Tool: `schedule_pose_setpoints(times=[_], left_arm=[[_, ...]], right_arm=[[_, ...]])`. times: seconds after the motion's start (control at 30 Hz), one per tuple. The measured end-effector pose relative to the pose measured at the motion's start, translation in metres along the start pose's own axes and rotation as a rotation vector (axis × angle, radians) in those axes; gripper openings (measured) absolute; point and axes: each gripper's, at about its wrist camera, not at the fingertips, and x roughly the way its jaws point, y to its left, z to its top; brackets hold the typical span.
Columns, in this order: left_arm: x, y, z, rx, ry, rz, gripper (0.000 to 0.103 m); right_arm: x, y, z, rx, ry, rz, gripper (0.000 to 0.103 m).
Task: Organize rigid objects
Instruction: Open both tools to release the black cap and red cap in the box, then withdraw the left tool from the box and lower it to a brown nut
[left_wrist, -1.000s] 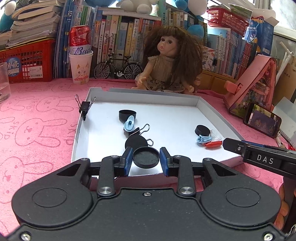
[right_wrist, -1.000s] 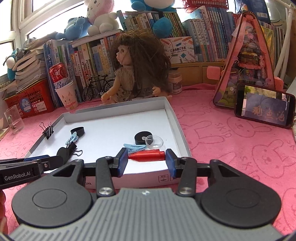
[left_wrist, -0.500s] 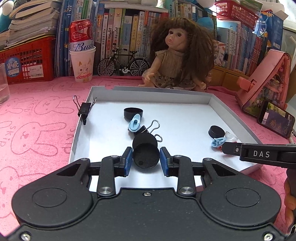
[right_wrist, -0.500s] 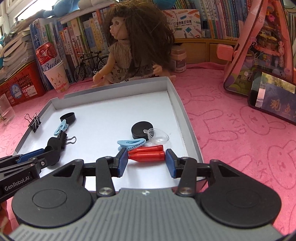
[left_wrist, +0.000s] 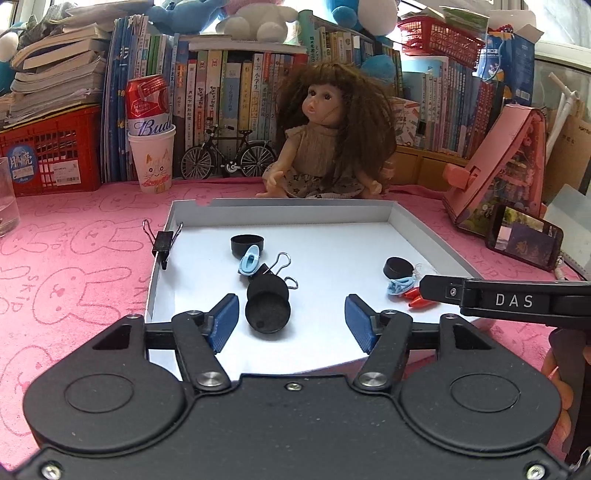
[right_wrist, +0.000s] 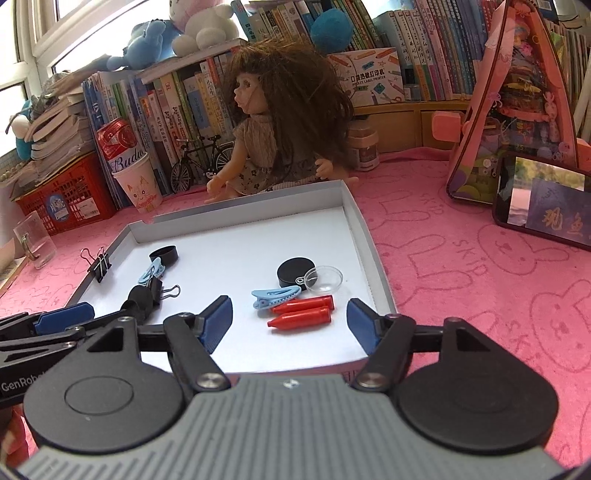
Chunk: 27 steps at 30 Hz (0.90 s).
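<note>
Both tongs are spread wide and pinch nothing. The left tongs (left_wrist: 290, 319) hang over the tray's near edge, with a black cap (left_wrist: 267, 314) lying on its side between the blue pads, close to the left one and touching neither. The right tongs (right_wrist: 290, 319) stand at the tray's near right corner, with two red pieces (right_wrist: 301, 312) lying free on the white floor just ahead of them.

As far as the views show, every small thing already sits within the tray (left_wrist: 436, 236): a second cap (left_wrist: 247, 245) toward the far left, a blue clip (left_wrist: 250, 260) and a binder clip (left_wrist: 275, 266) mid-left, a black puck (right_wrist: 295, 271), a clear dome (right_wrist: 325, 278) and another blue clip (right_wrist: 275, 295) on the right side. One more binder clip (left_wrist: 162, 242) is clamped on the tray's left wall. Nothing loose shows on the pink bench outside the tray, so I judge the gathering nearly done; any grouping by kind is left.

Half a second ago the left tongs pinched the cap and the right tongs framed the red pieces closely; both have since opened, and the cap and red pieces now rest on the tray floor.
</note>
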Motion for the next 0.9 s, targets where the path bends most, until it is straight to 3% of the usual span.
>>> schedule_pose_setpoints(times=[0.07, 0.4, 0.9], left_arm=[[-0.011, -0.002, -0.003, 0.017, -0.007, -0.017, 0.066], [-0.054, -0.009, -0.024, 0.062, -0.018, -0.079, 0.071], [-0.07, -0.014, -0.051, 0.064, 0.03, -0.118, 0.071]], right_arm=[[-0.009, -0.001, -0.002, 0.003, -0.013, 0.012, 0.087], [-0.05, -0.008, -0.019, -0.032, -0.062, 0.046, 0.089], [-0.094, -0.012, -0.063, -0.122, -0.12, 0.073, 0.093]])
